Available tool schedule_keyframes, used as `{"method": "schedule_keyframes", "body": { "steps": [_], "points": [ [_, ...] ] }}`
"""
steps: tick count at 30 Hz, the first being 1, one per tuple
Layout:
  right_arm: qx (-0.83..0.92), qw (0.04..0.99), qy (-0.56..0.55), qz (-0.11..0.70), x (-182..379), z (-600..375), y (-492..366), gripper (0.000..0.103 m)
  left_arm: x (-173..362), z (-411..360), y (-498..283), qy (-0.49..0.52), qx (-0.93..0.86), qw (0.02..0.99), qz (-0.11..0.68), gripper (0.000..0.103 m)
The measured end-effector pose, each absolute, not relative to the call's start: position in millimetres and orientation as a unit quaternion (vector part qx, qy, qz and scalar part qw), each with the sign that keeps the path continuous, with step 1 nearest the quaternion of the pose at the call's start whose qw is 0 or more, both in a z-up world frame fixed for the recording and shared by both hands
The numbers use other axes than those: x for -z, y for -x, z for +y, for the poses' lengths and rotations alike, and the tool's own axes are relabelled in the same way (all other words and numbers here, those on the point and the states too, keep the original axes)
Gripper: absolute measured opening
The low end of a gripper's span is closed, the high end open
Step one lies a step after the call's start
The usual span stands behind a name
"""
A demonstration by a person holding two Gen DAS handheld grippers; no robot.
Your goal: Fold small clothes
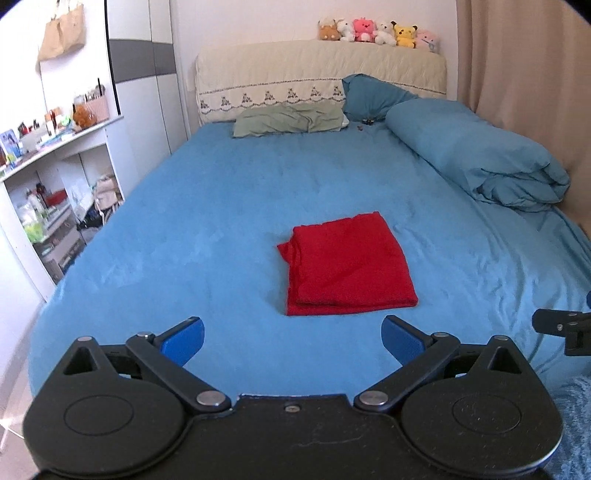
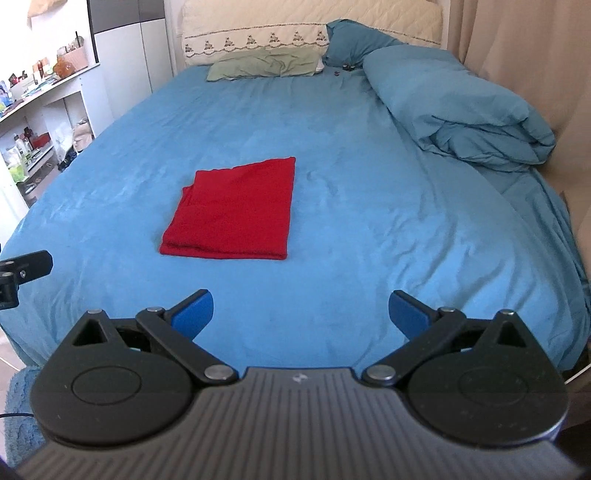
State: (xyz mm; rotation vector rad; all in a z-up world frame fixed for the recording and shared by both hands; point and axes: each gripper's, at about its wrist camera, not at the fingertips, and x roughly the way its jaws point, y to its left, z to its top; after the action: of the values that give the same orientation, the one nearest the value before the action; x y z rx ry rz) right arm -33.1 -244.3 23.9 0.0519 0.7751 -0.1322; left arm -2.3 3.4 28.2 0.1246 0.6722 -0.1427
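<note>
A red garment (image 1: 351,264) is lying folded into a neat, roughly square stack on the blue sheet of a bed (image 1: 221,206), toward the foot end and well short of the pillows. Its layered edges are showing along the near side, and a small flap of fabric is poking out at its far left corner.

The left hand-held gripper (image 1: 292,334) is hovering over the foot of the bed, just short of the garment's near edge, its blue-padded fingers (image 1: 184,338) spread wide apart and gripping nothing. The right hand-held gripper (image 2: 301,310) is hanging alongside it, likewise released, with its blue fingers (image 2: 408,314) splayed and the garment sitting ahead and to its left, apart from both pads. Each tool is catching a black corner of the other at the edge of its own view.

At the head of the bed, a green pillow (image 1: 290,120) is resting flat against a cream quilted headboard (image 1: 317,70), with a teal pillow (image 1: 373,96) propped up beside it. A rolled blue duvet (image 1: 476,155) is running along the right side, next to a beige curtain (image 1: 517,55). A row of plush toys (image 1: 376,33) is sitting along the top of the headboard. To the left, white shelving (image 1: 55,155) is holding a clutter of bottles and small items, too small to tell apart.
</note>
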Motion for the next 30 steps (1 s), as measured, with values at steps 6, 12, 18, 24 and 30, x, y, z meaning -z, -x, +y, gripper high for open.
{"method": "schedule_keyframes", "body": {
  "steps": [6,12,18,24,30],
  "points": [
    [0.069,0.925,-0.031,0.371,-27,-247,35,0.103,-30,1,5,-0.064,0.068,0.942,0.321,0.103],
    [0.069,0.926,-0.033,0.370,-28,-248,36,0.103,-35,4,8,-0.063,0.064,0.946,0.312,0.103],
    [0.068,0.927,-0.033,0.368,-29,-248,36,0.103,-40,4,10,-0.066,0.058,0.949,0.304,0.103],
    [0.072,0.927,-0.033,0.367,-29,-248,36,0.103,-43,5,11,-0.064,0.056,0.951,0.298,0.103],
    [0.077,0.927,-0.035,0.364,-31,-246,36,0.103,-46,5,11,-0.065,0.055,0.954,0.287,0.103]
  ]
}}
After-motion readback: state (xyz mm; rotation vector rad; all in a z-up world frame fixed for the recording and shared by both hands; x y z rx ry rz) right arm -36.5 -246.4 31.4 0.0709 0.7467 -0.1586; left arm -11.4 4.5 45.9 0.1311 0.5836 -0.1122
